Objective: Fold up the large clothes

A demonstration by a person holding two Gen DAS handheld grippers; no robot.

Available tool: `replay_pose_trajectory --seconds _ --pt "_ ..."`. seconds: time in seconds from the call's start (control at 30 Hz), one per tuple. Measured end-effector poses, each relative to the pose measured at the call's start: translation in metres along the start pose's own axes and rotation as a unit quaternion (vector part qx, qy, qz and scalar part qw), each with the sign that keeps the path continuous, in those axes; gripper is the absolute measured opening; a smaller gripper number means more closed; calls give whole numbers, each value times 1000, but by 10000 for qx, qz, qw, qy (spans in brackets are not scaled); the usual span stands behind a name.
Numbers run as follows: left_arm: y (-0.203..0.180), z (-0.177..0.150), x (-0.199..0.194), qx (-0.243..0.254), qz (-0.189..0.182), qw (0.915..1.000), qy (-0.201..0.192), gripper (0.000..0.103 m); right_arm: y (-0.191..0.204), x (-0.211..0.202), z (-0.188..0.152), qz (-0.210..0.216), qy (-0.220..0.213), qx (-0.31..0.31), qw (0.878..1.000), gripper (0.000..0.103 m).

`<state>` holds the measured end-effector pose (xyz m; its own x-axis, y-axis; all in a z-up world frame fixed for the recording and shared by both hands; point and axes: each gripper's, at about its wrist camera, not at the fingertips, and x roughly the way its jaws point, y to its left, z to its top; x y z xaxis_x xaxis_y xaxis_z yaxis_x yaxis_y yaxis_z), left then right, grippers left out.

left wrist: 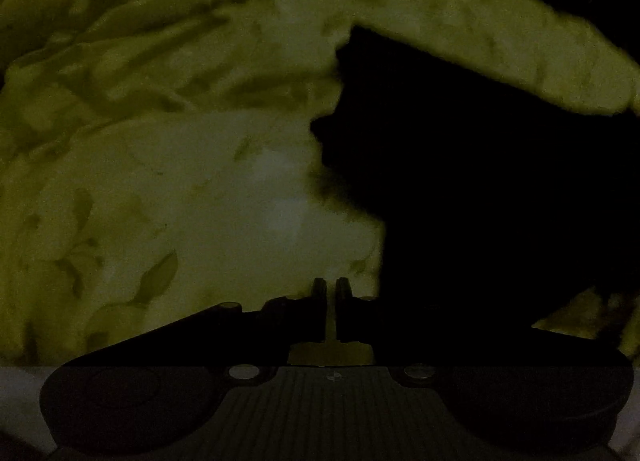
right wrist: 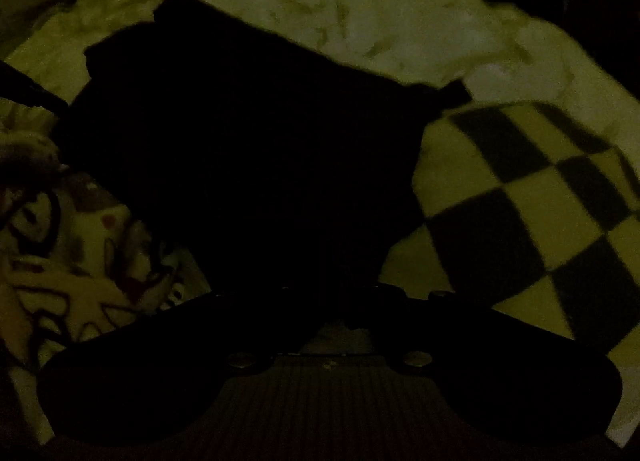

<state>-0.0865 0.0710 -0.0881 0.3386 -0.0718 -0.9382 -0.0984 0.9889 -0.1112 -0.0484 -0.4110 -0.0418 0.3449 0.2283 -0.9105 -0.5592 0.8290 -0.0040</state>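
Left wrist: black garment [left wrist: 480, 181] right of tongs [left wrist: 331, 289].

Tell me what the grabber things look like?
The pictures are very dark. The left gripper looks black, with two short stubby fingers, a wide rounded body and round silvery screws. The right gripper has the same black rounded body; its fingers vanish against the dark cloth.

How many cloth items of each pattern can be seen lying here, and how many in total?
Plain black cloth garment: 1
Black-and-pale checkered cloth: 1
Pale cloth with dark and reddish cartoon-like print: 1
Pale leaf-patterned bed sheet underneath: 1
Total: 4
The pictures are very dark, so more items may be hidden.
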Motion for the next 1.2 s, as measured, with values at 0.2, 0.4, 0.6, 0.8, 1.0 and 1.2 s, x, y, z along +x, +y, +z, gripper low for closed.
replay_pose_trajectory --seconds 0.2,0.4,0.6,0.8,1.0,1.2 --pt "-47 12 -31 225 -477 9951 -839 103 7 -41 20 322 -816 454 9951 55" --pt "-102 5 -4 703 -562 9952 -376 103 47 -16 29 254 -641 -660 9954 54" --pt "-142 -5 23 1725 374 9834 -416 103 43 -5 -4 -149 -426 -913 9948 62" --pt "-162 2 53 2177 697 9733 -196 68 51 20 -11 -495 -152 -1666 9847 48" --pt "-142 -6 20 1735 147 9847 -61 43 36 7 -15 -495 -178 -1327 9898 7" --pt "-133 -38 14 1422 -282 9884 449 46 21 -5 -39 -270 -158 -786 9964 9"
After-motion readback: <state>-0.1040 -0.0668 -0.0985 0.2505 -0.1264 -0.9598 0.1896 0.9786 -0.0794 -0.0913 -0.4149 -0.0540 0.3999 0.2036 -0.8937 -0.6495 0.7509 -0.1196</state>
